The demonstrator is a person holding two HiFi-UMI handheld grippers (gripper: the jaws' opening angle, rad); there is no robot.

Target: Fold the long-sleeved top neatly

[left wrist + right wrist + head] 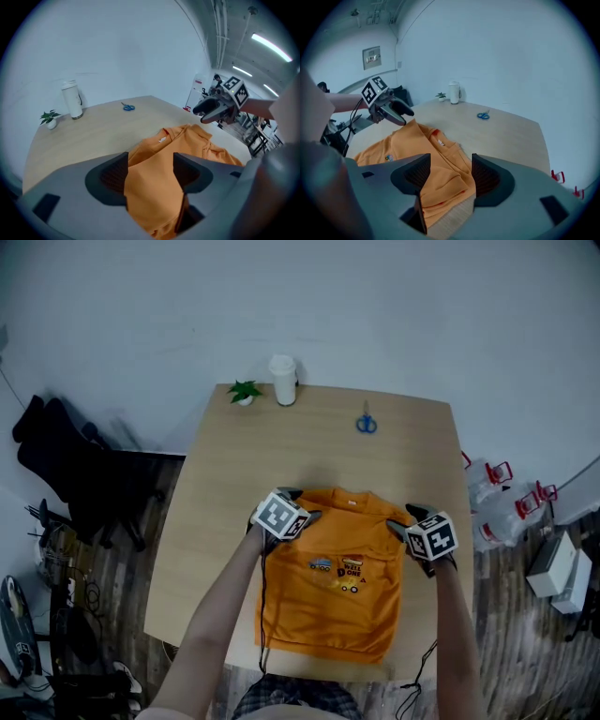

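- Forearms reach in from the bottom edge of the head view, each hand carrying a tool with a marker cube.
- Orange long-sleeved top (328, 592) lies flat and face up on the near half of the bench (234, 465), hem by the near edge, collar pointing away, a small vehicle print on the chest.
- Left tool (302, 505) sits over the top's left shoulder; its jaws stand apart, with cloth showing in the gap but nothing pinched.
- Right tool (405, 519) sits over the right shoulder, where folded layers run along the top's edge; its jaws also stand apart and hold nothing.
- Blue scissors (366, 423) lie well beyond the collar.
- Small green plant (245, 392) and white bottle (283, 381) stand side by side at the far edge.
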